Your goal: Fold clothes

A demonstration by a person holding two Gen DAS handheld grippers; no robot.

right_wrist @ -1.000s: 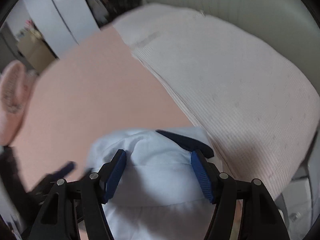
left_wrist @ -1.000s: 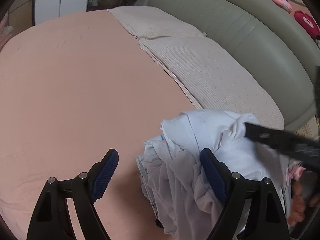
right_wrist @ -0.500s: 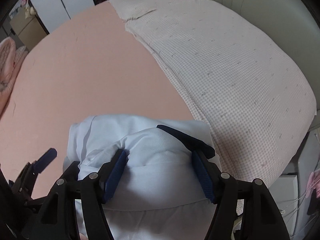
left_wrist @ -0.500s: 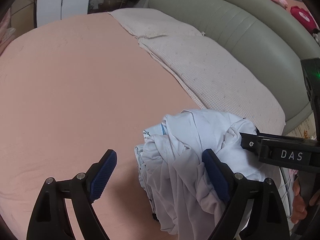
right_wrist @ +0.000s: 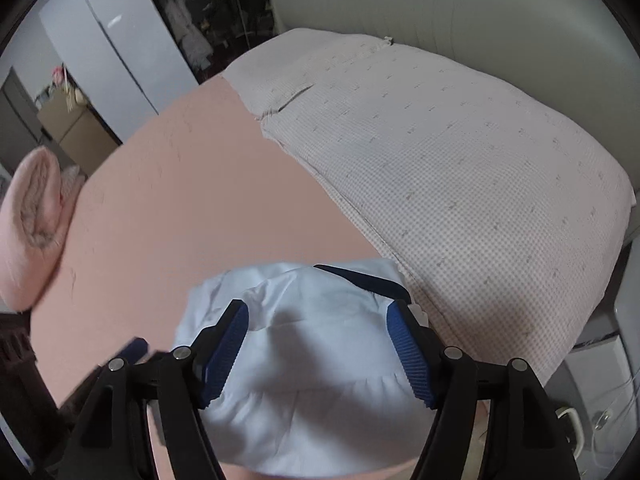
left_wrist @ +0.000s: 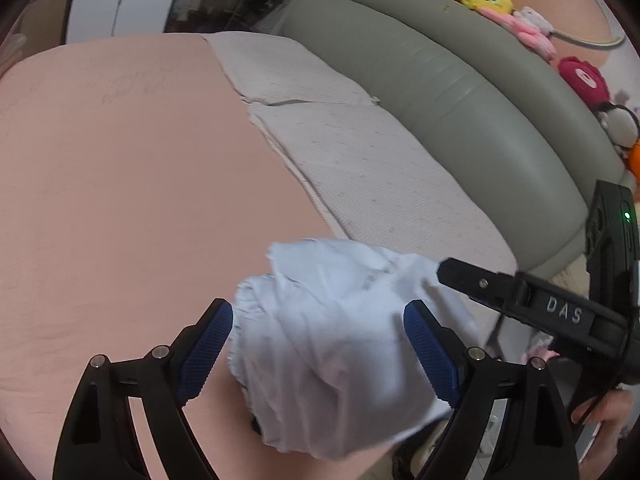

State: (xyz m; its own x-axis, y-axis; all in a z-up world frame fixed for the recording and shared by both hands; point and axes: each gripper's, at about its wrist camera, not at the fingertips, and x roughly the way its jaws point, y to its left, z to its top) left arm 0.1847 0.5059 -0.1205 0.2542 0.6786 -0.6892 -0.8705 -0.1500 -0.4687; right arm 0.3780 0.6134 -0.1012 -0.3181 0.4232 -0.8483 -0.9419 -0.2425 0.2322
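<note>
A crumpled pale-blue cotton garment (left_wrist: pixel 332 344) lies bunched on the salmon-pink bedsheet (left_wrist: pixel 120 200), beside a checked grey pillow (left_wrist: pixel 360 168). The left gripper (left_wrist: pixel 318 354) brackets it, jaws wide, seemingly not pinching. The right gripper (right_wrist: pixel 318 354) straddles it too, jaws opening. No neat fold shows yet; all the folding appears left.

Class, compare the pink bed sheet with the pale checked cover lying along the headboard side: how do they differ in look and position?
The pink bed sheet is plain and smooth; the checked cover carries a fine grid with small marks. The sheet spreads over the open mattress area, while the cover lies next to the grey headboard. The white garment sits mostly on the sheet, by the cover's edge. Both lie flat.
</note>
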